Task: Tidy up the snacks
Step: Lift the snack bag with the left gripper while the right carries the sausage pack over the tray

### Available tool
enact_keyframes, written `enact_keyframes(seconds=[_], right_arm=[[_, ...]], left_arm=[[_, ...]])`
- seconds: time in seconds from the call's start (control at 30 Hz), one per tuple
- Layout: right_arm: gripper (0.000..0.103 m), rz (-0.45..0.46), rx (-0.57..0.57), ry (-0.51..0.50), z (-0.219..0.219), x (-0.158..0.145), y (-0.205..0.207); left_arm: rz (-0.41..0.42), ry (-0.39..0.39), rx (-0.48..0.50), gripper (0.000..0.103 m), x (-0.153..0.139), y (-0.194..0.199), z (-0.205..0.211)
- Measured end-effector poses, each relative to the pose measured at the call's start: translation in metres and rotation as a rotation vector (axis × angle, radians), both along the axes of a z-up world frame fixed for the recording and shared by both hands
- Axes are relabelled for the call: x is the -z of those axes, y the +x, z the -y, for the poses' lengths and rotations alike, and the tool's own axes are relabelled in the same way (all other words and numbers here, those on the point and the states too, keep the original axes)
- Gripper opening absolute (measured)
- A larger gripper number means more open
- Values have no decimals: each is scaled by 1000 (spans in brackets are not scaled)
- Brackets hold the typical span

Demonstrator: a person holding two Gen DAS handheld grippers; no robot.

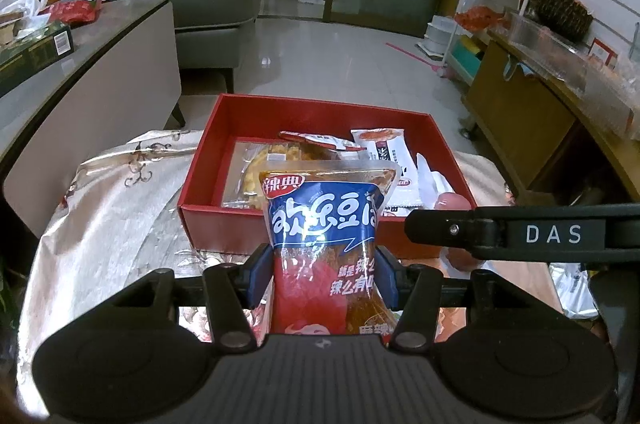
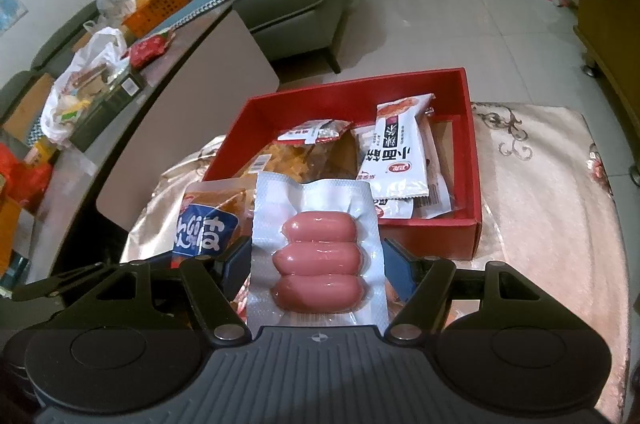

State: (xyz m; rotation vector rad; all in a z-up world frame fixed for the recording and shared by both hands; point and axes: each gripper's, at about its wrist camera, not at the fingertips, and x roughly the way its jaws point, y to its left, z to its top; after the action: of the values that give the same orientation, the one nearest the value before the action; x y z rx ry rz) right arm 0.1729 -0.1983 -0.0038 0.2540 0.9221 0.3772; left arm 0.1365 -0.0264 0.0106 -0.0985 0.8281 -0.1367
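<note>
Fingers of your left gripper point(image 1: 323, 274) clamp the blue snack pouch point(image 1: 324, 244) and your right gripper point(image 2: 316, 266) clamps the sausage pack point(image 2: 318, 256), both carried toward the red box point(image 2: 472, 160) mid-frame.

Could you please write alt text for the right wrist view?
The right tongs grip a clear vacuum pack of three pink sausages just short of an open red box already holding several snack packets, on a cloth-covered table.

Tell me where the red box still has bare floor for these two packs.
In the red box, bare floor runs along the far wall, widest at the far-left corner. The near and right parts are crowded with the white packet and the clear pastry pack.
</note>
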Motion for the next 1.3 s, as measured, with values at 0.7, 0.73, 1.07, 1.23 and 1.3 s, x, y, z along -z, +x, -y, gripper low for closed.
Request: enact_keyframes(seconds=[0.7,0.73,1.07,1.23,1.3], right_arm=[[75,32,18,46,2,-11,8],[75,35,21,48,2,-12,9],[75,47,47,73,6,-15,18],[75,48,64,88,10,-15,24],[75,47,71,91,11,-14,26]], left_arm=[[61,0,-1,47,-13,9,10],[64,0,-2,47,-14,10,10],[88,-11,-23,47,-18,24,10],[86,-12,-33,47,-17,31,10],[85,-12,-33,47,-16,34,11]])
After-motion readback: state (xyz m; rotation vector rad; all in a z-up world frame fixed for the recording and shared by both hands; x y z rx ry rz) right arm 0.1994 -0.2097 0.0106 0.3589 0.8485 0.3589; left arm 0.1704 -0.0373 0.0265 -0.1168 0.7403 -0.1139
